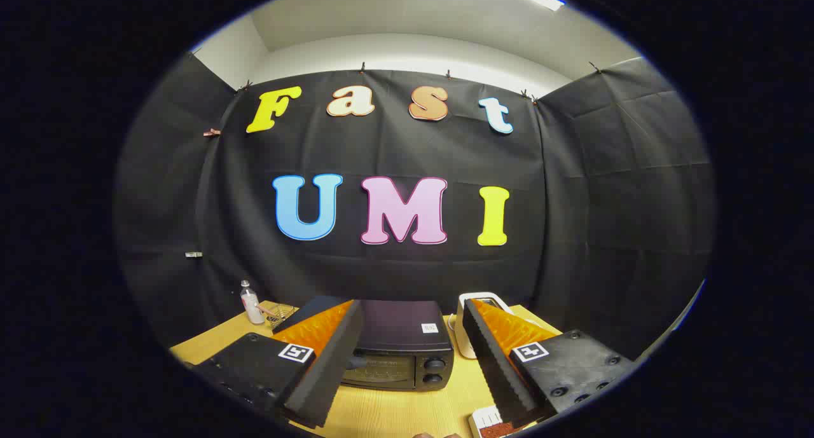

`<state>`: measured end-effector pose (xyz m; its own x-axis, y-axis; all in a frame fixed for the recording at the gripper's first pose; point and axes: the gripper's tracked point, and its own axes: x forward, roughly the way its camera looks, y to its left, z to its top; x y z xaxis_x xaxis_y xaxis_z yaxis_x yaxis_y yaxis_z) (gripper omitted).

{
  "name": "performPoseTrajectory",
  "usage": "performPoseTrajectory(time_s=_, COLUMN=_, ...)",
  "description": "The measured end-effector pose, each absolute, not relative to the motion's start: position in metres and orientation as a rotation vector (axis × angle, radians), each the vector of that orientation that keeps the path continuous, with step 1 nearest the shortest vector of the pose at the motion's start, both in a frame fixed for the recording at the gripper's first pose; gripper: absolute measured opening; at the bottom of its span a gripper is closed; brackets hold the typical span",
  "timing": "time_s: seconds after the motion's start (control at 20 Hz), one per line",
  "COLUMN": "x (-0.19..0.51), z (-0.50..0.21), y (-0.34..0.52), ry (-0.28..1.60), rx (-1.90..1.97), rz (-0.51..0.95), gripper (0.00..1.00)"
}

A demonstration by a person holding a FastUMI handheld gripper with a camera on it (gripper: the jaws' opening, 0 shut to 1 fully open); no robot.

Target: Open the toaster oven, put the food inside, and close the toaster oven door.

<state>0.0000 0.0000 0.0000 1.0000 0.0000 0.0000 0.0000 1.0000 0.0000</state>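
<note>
Bottle: at the left of the frame we saw a small clear bottle [250,303] with a white cap, upright on the wooden table [394,412], close to the black cloth wall.
Basket: just right of the bottle we noted a small wire basket [280,313], partly hidden behind the left finger.
Gripper: the gripper [407,362] was low in the frame, and we found its jaws wide apart with nothing between the pads, both fingers clear of every object.
Toaster oven: in the lower middle we saw the black toaster oven [397,346] on the table, ahead of the fingers and in the gap between them; its glass door [375,369] looked closed, with two knobs [434,370] at its right side.
White appliance: right of the oven we saw a white rounded appliance [467,323], partly covered by the right finger.
Food: at the bottom right of centre we saw a white tray holding something reddish brown [493,425], near the right finger's tip; we could not tell what food it was.
</note>
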Motion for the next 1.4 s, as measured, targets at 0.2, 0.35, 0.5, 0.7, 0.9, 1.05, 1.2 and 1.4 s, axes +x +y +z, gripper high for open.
performPoseTrajectory(time_s=0.2, x=-0.001, z=-0.007, y=-0.002, ry=0.017, rx=-0.011, rz=-0.013, gripper=0.97)
performPoseTrajectory(time_s=0.35, x=-0.002, z=-0.011, y=0.0, ry=0.027, rx=-0.002, rz=-0.017, gripper=0.97)
performPoseTrajectory(time_s=0.5, x=-0.003, z=-0.011, y=0.003, ry=0.029, rx=-0.005, rz=-0.016, gripper=0.97)
performPoseTrajectory(time_s=0.7, x=-0.004, z=-0.015, y=0.011, ry=0.039, rx=0.0, rz=-0.013, gripper=0.97)
performPoseTrajectory(time_s=0.9, x=-0.005, z=-0.017, y=0.022, ry=0.045, rx=0.003, rz=0.001, gripper=0.97)
performPoseTrajectory(time_s=1.05, x=-0.005, z=-0.019, y=0.031, ry=0.049, rx=0.0, rz=0.012, gripper=0.97)
performPoseTrajectory(time_s=1.2, x=-0.003, z=-0.026, y=0.04, ry=0.071, rx=0.012, rz=0.022, gripper=0.97)
performPoseTrajectory(time_s=1.4, x=0.002, z=-0.041, y=0.054, ry=0.117, rx=0.024, rz=0.034, gripper=0.97)
